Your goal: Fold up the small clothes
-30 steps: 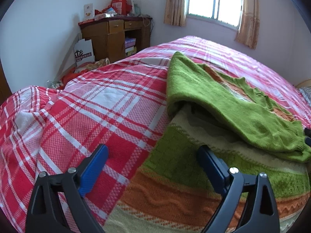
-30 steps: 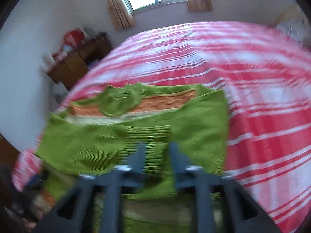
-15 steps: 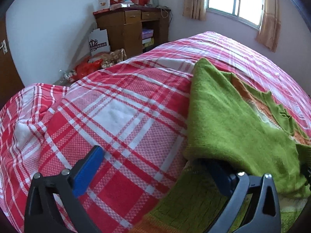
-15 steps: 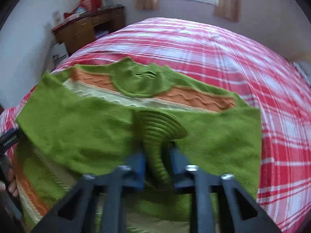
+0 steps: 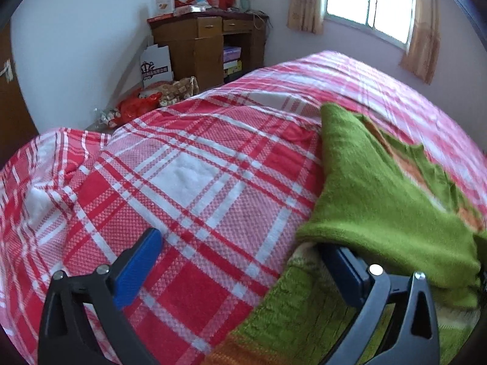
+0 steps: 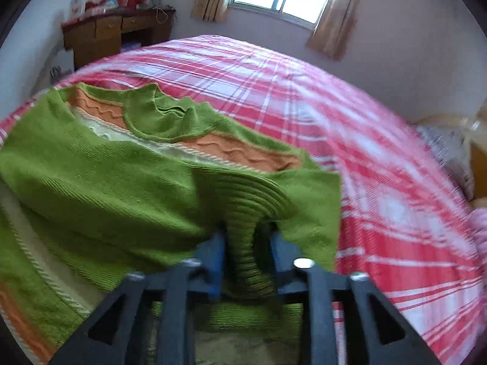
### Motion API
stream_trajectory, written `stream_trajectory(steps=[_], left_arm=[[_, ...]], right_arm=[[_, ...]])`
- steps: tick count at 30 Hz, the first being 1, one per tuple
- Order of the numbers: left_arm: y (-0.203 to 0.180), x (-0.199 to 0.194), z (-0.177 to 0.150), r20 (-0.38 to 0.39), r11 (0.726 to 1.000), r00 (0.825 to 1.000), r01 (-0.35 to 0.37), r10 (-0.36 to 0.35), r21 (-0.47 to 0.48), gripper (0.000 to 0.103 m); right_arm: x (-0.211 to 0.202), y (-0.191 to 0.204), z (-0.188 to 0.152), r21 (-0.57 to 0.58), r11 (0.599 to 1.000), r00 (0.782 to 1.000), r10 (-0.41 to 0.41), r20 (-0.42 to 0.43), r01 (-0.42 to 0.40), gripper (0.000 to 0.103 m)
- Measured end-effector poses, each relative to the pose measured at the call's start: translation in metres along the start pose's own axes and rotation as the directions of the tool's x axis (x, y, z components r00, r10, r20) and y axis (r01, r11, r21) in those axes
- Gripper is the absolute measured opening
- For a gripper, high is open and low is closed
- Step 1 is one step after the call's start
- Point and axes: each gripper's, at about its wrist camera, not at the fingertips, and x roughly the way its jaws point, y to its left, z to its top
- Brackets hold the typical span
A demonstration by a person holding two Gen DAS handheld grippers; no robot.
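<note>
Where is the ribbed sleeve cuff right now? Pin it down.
In the right wrist view the ribbed cuff sits low and centre, between the right gripper fingers, whose jaws have just been opening; it lies atop the folded green sweater on the plaid bedspread.

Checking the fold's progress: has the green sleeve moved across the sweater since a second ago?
Yes. Against the sweater's striped body, the green sleeve has swept toward the camera, now covering most of its cream band.
</note>
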Motion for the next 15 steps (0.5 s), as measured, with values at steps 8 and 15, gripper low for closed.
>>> stream_trajectory(steps=[8, 15], left_arm=[[0.005, -0.063, -0.005, 0.139, 0.987, 0.99, -0.028, 0.006, 0.156, 0.103], [-0.034, -0.031, 0.024, 0.138, 0.978, 0.99, -0.035, 0.006, 0.205, 0.103]], right_arm=[[-0.055, -0.065, -0.031, 0.172, 0.984, 0.993, 0.024, 0.115, -0.043, 0.061], [-0.044, -0.047, 0.0, 0.189, 0.95, 0.966, 0.228, 0.125, -0.248, 0.061]])
